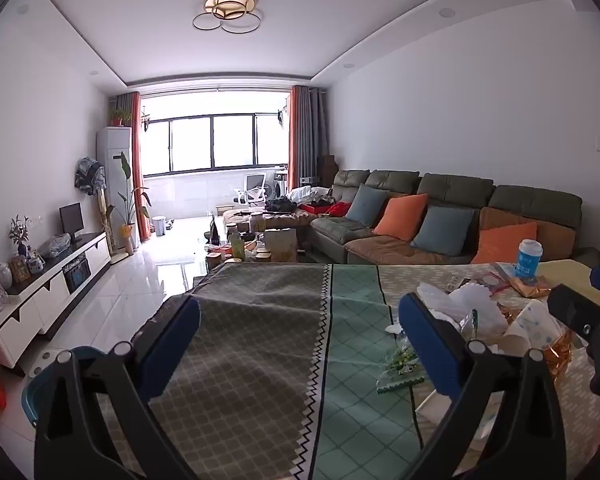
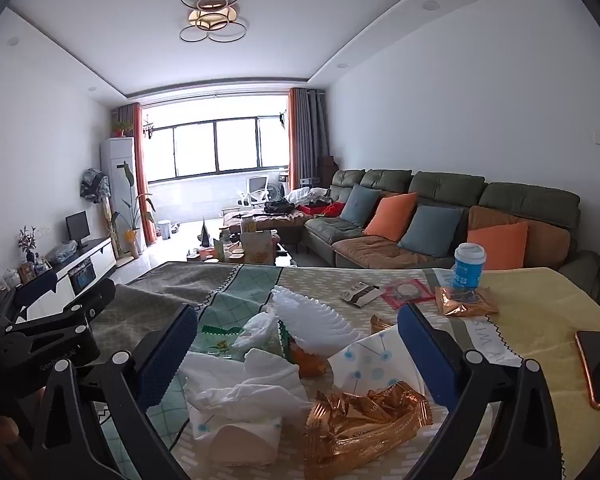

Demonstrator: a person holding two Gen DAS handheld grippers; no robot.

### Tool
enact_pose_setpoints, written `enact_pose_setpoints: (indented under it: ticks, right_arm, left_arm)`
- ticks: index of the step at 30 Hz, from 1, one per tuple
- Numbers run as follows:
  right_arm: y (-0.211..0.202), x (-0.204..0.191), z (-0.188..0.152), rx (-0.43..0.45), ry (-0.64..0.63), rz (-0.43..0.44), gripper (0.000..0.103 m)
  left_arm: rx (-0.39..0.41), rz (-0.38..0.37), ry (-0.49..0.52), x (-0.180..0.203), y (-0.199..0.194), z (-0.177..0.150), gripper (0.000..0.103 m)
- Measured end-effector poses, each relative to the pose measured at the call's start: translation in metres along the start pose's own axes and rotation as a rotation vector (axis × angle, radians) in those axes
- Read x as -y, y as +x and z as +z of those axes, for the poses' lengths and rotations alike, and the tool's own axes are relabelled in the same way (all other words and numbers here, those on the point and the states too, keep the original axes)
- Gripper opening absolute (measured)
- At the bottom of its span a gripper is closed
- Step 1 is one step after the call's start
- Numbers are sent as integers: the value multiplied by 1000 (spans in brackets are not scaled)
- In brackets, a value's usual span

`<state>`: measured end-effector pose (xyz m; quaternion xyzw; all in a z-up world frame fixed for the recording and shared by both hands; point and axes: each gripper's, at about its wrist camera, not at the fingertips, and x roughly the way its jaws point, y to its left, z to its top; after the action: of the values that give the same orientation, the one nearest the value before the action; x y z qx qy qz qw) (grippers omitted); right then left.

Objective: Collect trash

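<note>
Grippers: we hold left gripper [image 1: 300, 336] and right gripper [image 2: 296, 344] spread wide, empty, above gold wrapper [image 2: 364, 420] and crumpled tissue [image 2: 256, 392].

A home's living room: a long green sofa [image 1: 440, 208] with orange and blue cushions along the right wall, a low TV cabinet [image 1: 52, 280] on the left, curtained windows [image 1: 212, 140] at the far end, a cloth-covered table [image 1: 260, 320] near.

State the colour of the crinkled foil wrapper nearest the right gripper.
Shiny gold, copper-tinted: the crinkled foil wrapper, clearest in the right wrist view.
</note>
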<state>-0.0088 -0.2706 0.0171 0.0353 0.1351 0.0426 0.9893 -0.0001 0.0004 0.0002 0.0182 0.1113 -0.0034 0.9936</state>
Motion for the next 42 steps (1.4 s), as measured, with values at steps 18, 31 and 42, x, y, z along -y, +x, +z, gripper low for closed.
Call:
enact_pose_setpoints:
  ticks: [18,31,42]
  right_arm:
    - [-5,-10,9,5,9,6,99]
    - [-8,-10,9,14,8,10,99]
    - [-14,-14,11,17,7,12,99]
  left_arm:
    - [17,-7,-38,-4,-11,4,100]
    - [20,-10,-54,-6,-12,2,100]
    - [21,-15,-66,-8,-9,1,100]
